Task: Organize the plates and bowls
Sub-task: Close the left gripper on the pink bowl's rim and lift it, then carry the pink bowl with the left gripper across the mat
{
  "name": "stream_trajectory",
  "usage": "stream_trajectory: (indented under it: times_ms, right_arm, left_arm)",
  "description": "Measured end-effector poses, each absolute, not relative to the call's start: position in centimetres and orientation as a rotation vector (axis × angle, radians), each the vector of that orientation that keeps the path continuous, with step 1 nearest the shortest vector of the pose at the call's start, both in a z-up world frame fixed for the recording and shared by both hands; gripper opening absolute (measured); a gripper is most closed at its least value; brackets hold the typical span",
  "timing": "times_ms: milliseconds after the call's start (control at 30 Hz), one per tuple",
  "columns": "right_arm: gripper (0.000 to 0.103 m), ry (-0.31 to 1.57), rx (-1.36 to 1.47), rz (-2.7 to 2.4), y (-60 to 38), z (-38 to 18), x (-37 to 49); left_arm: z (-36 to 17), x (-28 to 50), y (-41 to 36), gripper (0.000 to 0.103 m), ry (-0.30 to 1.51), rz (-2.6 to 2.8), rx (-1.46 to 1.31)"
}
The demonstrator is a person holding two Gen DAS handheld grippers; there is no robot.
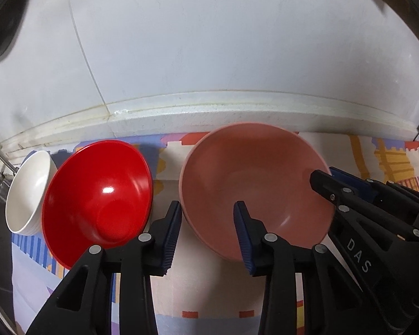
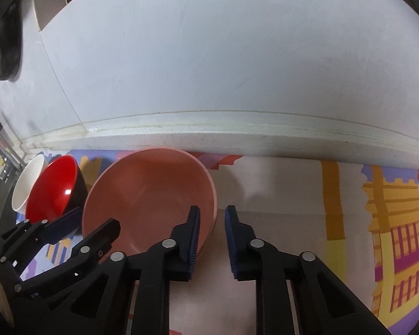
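A large pink bowl (image 1: 251,173) (image 2: 148,189) sits tilted on a patterned cloth, its inside facing me. My left gripper (image 1: 208,223) (image 2: 86,223) straddles the bowl's left rim. One finger is inside and one outside, with a wide gap, so it is open. My right gripper (image 2: 212,231) (image 1: 331,178) is shut on the bowl's right rim, with one pad inside and one outside. To the left, a red bowl (image 1: 97,189) (image 2: 53,189) leans on its side against a white bowl (image 1: 28,189) (image 2: 28,187).
The patterned cloth (image 1: 167,287) (image 2: 293,195) covers the counter and runs on to the right. A white ledge (image 1: 209,111) and the wall close off the back. Metal bars (image 2: 2,167) stand at the far left, and a dark round object (image 1: 2,14) hangs at the upper left.
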State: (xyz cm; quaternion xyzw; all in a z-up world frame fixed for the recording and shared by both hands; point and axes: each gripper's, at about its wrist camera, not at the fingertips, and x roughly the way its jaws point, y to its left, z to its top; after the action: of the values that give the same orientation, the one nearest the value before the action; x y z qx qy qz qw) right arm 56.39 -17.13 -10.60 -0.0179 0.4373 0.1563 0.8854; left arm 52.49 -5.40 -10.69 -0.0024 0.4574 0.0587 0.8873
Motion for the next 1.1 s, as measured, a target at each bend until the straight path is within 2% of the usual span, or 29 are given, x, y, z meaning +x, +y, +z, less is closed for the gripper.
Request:
stream_trajectory:
  times_ms: [333,700,1100]
  right_arm:
    - [0.012,0.913,-0.055,0.318,-17.0,-11.0,56.0]
    - [0.012,0.896,-0.046,0.301,-17.9,-9.2,54.3]
    - [0.012,0.889,-0.017,0.234,-20.4,-6.4,48.5]
  left_arm:
    - [-11.1,53.0,-5.1,0.020,0.954,0.140,0.009]
    - [-8.8,50.7,-5.2,0.020,0.924,0.082,-0.004]
    - [-6.4,45.2,-6.9,0.020,0.892,-0.022,-0.001]
